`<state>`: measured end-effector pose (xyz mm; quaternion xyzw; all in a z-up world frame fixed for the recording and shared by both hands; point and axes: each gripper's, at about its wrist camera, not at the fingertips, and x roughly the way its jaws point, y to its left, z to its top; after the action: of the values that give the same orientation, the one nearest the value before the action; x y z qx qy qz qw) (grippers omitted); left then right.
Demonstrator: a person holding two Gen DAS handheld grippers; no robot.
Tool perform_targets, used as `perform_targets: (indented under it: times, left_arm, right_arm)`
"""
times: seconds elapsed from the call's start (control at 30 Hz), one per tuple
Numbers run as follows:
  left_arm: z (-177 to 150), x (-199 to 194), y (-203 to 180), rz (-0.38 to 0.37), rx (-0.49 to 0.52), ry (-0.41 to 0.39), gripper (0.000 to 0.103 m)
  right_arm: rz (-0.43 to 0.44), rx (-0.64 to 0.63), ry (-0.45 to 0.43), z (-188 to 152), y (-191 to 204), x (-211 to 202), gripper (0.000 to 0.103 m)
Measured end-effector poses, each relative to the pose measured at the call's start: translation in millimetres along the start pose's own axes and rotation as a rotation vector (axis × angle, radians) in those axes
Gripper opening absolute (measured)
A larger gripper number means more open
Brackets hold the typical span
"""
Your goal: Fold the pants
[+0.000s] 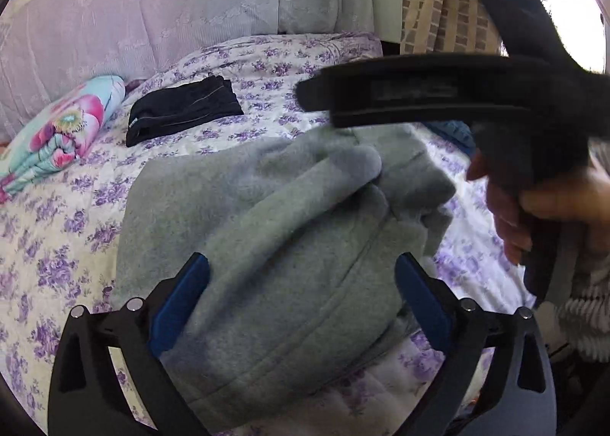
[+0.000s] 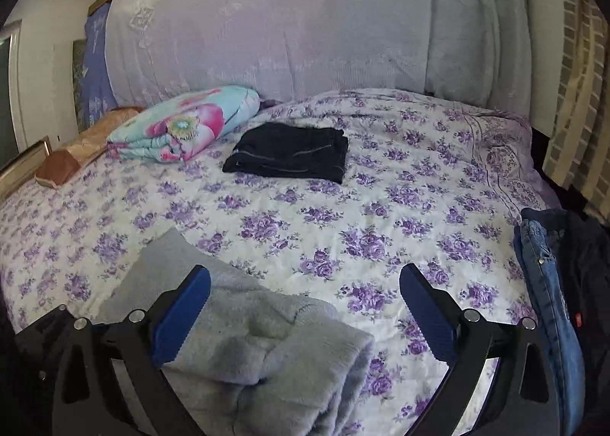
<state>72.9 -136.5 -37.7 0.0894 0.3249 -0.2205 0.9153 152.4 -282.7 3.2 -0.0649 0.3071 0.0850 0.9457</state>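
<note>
Grey fleece pants lie bunched and partly folded on the flowered bed. My left gripper is open just above them, blue pads on either side of the cloth. The right gripper's black body crosses the upper right of the left wrist view, held by a hand. In the right wrist view the right gripper is open over the bedspread, with the grey pants below its left finger. Neither gripper holds anything.
Folded black pants lie farther back on the bed. A flowered folded blanket sits at the back left. Blue jeans and dark clothes pile at the right edge. A large pale covered headboard stands behind.
</note>
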Motion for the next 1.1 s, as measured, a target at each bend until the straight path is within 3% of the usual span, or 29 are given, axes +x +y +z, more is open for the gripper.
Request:
perform_targets:
  times: [0.13, 0.27, 0.4, 0.7, 0.83, 0.93, 1.03, 1.1]
  left_arm:
    - [-11, 15, 0, -0.015, -0.023, 0.028, 0.099]
    - [-17, 17, -6, 0.004, 0.003, 0.004, 0.099]
    - [-18, 17, -6, 0.002, -0.004, 0.003, 0.099]
    - [-14, 14, -3, -0.01, -0.026, 0.016, 0.099]
    - [-14, 14, -4, -0.004, -0.031, 0.019, 0.099]
    - [-14, 12, -3, -0.006, -0.039, 0.019, 0.099]
    - [-15, 11, -4, -0.004, -0.041, 0.019, 0.099]
    - [-15, 11, -5, -0.007, -0.038, 0.024, 0.099]
  right_arm:
    - [-0.041, -0.033, 0.152, -20, 0, 50, 0.099]
    - [0.061, 0.081, 0.193, -28, -20, 67, 0.099]
    - [0.082, 0.108, 0.196, -33, -20, 72, 0.099]
    - [0.027, 0.098, 0.0, -33, -13, -3, 0.099]
    - [-0.023, 0.052, -0.043, -43, -7, -40, 0.099]
    - [-0.083, 0.003, -0.043, -61, -2, -55, 0.099]
    - [-0.134, -0.016, 0.017, -82, -5, -48, 0.099]
    - [-0.125, 0.015, 0.042, -94, -13, -40, 0.099]
